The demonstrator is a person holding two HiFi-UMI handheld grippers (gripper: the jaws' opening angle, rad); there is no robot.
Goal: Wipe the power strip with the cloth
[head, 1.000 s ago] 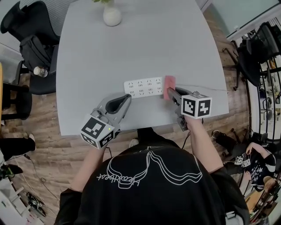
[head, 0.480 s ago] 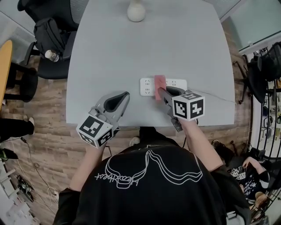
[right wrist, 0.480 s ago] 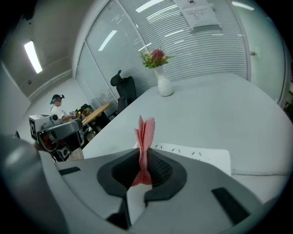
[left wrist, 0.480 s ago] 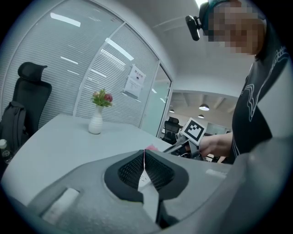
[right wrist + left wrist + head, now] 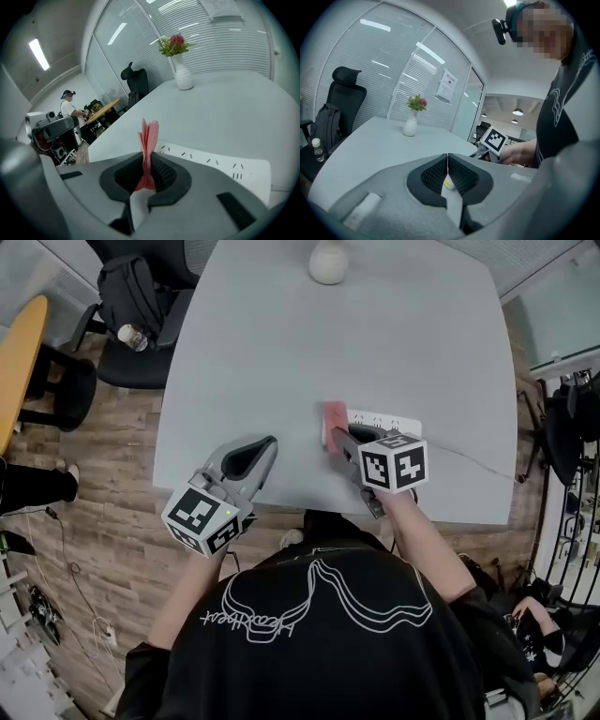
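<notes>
On the table (image 5: 375, 334), the power strip (image 5: 382, 420) lies left-to-right — along the front edge.

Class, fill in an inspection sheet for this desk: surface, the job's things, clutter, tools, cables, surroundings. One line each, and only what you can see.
Surface: grey table, no spills seen.
Job's things: white power strip lying flat near the front edge; red cloth at its left end.
Clutter: white vase at the far edge.
Tools: right tool shut on the cloth; left tool shut, holding nothing, left of the strip and apart from it.
Cables: thin cable running from the strip toward the table's right edge.
Surroundings: black office chair with a backpack; wood floor.
</notes>
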